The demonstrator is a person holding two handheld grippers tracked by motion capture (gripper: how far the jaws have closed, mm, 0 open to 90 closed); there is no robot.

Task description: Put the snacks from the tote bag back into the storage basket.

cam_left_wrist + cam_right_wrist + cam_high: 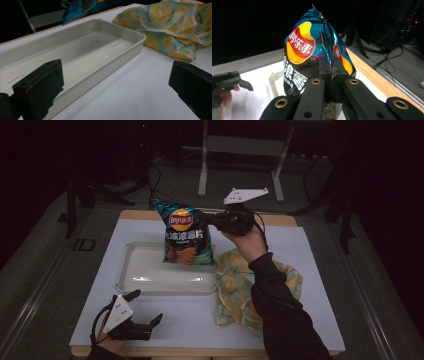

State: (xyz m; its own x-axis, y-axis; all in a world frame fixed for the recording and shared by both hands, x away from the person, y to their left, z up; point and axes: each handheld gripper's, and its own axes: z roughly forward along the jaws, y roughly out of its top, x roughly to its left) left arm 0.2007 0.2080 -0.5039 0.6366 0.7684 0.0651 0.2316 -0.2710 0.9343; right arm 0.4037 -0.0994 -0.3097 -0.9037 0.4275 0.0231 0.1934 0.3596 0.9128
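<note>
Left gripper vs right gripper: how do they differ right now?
The left gripper rests low at the table's near edge, jaws open with nothing between them. The right gripper is raised, jaws shut on the chip bag, which hangs above the tray. Both are black and hand-held, with a grey plate on top.

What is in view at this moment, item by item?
Glossy blue crisp bag with red-yellow logo: one, held upright over the tray's far right part.
Shallow rectangular plastic tray: one, off-white, mid-table.
Crumpled cloth with yellow fruit print: one, teal-yellow, right of the tray.
White tabletop: one, wood-edged.
Metal frame legs: grey, beyond the table.
Left gripper: black, fingers apart, near edge.
Right gripper: black, fingers pinching the bag.
</note>
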